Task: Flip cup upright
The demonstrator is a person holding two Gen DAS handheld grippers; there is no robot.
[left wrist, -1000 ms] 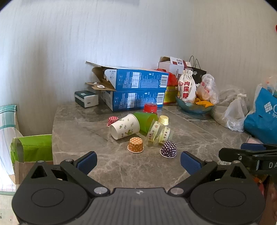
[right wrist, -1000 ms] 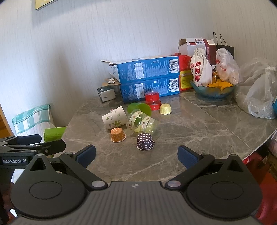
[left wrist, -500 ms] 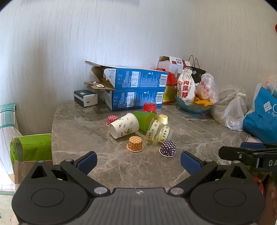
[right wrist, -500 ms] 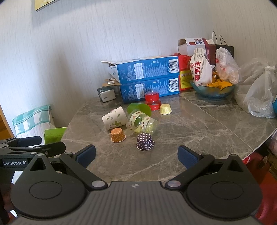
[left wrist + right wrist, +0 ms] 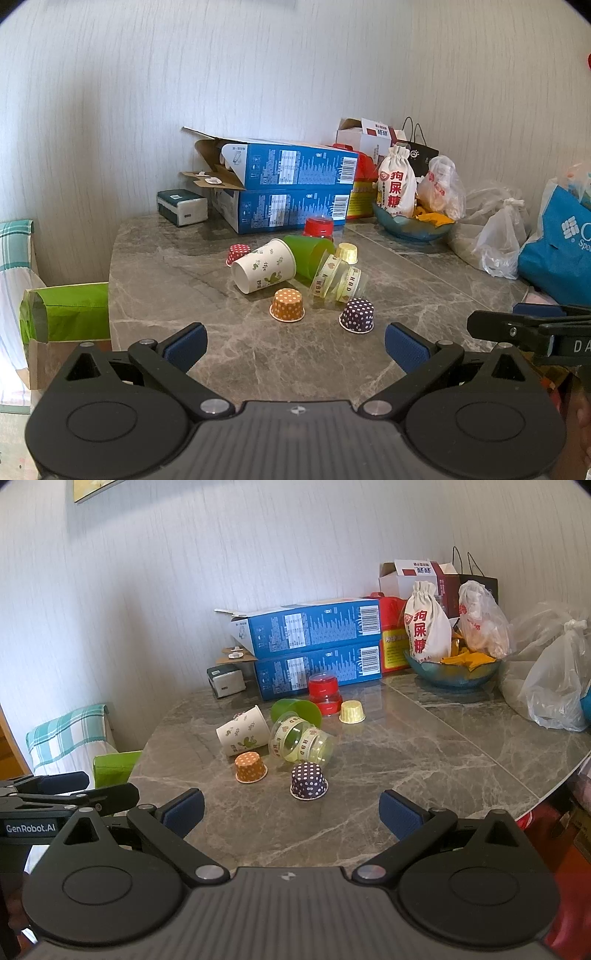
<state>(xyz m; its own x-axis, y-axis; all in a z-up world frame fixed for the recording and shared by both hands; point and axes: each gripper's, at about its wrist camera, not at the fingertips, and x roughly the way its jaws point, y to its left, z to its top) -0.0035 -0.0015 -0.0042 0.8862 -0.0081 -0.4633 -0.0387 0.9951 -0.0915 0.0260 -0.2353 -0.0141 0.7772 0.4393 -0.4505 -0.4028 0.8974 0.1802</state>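
Observation:
Several cups lie in a cluster mid-table. A white leaf-print paper cup point(image 5: 264, 265) point(image 5: 242, 735), a green cup point(image 5: 309, 251) point(image 5: 295, 710) and a clear cup with printed bands point(image 5: 338, 282) point(image 5: 301, 743) lie on their sides. An orange dotted cup point(image 5: 287, 305) point(image 5: 250, 767), a purple dotted cup point(image 5: 357, 316) point(image 5: 308, 781), a yellow cup point(image 5: 347, 253) point(image 5: 352, 712) and a red dotted cup point(image 5: 237, 253) stand upside down. My left gripper point(image 5: 294, 345) is open and empty, short of the cluster. My right gripper point(image 5: 291, 814) is open and empty, just before the purple cup.
Two stacked blue boxes point(image 5: 291, 192) point(image 5: 314, 646) stand behind the cups, with a red jar point(image 5: 324, 693), a bowl of snacks point(image 5: 454, 668) and plastic bags point(image 5: 550, 679) along the back and right. A green bag point(image 5: 66, 312) sits off the table's left edge.
Both grippers have shifted only slightly; the view is nearly the same. No cup has moved.

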